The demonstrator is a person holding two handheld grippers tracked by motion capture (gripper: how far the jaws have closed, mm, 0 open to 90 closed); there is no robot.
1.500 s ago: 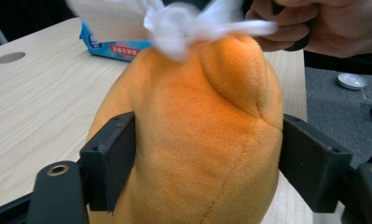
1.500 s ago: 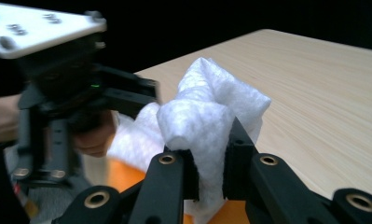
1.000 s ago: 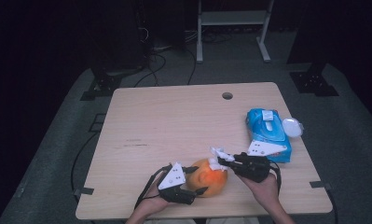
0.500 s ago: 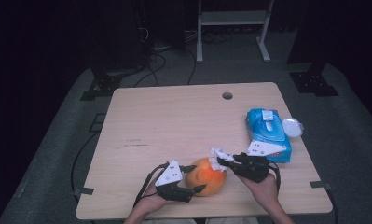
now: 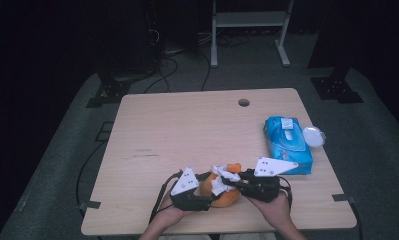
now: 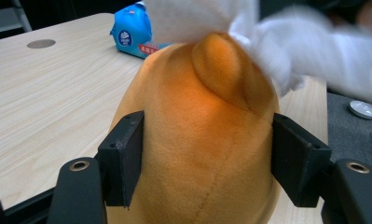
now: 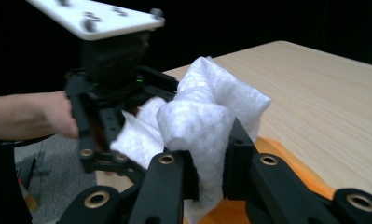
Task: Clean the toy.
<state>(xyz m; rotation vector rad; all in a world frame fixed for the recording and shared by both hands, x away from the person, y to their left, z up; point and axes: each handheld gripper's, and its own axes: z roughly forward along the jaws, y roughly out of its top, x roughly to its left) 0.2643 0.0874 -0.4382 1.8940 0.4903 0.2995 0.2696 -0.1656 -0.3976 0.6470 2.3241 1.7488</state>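
Note:
An orange plush toy [image 5: 223,196] lies near the table's front edge. My left gripper [image 5: 206,194] is shut on it, and its jaws have just been closing a little, the pads [image 6: 124,156] pressing into the plush [image 6: 197,140] from both sides. My right gripper [image 5: 228,181] comes in from the right, shut on a crumpled white wipe [image 5: 219,183]. In the right gripper view the wipe [image 7: 207,112] bulges up between the jaws of that gripper [image 7: 210,179], just above the orange plush [image 7: 286,158]. The wipe [image 6: 305,51] rests against the toy's top.
A blue pack of wipes [image 5: 287,145] lies at the table's right edge, with a round white lid [image 5: 313,135] beside it. The wooden table [image 5: 187,130] has a cable hole [image 5: 244,102] at the back. Cables trail from both grippers over the front edge.
My right gripper has shifted slightly left with the wipe, bringing it lower over the toy. The left gripper has stayed in place on the toy.

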